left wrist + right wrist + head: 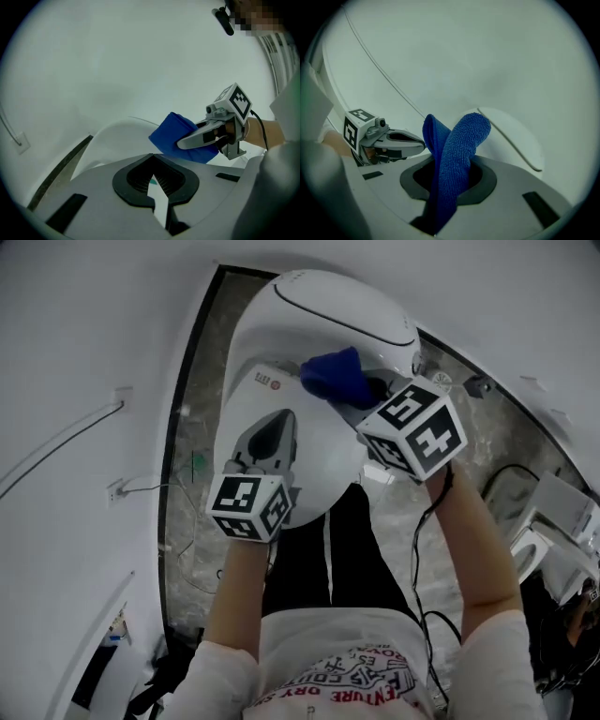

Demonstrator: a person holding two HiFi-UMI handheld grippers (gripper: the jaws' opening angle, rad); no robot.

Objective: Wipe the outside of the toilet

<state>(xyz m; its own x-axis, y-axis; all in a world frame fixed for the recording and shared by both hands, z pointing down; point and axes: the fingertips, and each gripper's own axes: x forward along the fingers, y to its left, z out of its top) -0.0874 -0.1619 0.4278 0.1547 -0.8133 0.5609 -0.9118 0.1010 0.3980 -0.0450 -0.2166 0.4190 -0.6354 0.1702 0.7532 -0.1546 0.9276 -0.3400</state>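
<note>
Fingers [506, 180] of our right gripper [373, 401] are pinching a blue cloth [459, 140]. It comes up between them in a thick fold and bends over past the tips. We hold this cloth at the right side of the white toilet [319, 315], near the place where the domed rear part meets the lid. Whether the cloth touches the surface, we cannot tell. Fingers [93, 187] of our left gripper [151, 161] are pressed together at the tips and hold nothing, and only a thin slit shows between the ribbed pads. This gripper hangs over the left part of the lid [323, 460], and it points toward the rear part. The two grippers are near each other but apart, with the cloth ahead of the left one and to its right. Our forearms [473, 540] reach down to both grippers from the lower edge of the head view. Around the toilet we see a grey stone floor [187, 456]. Beside it, on the left, stands a white wall [84, 352] with a thin cable [66, 442] on it.
</note>
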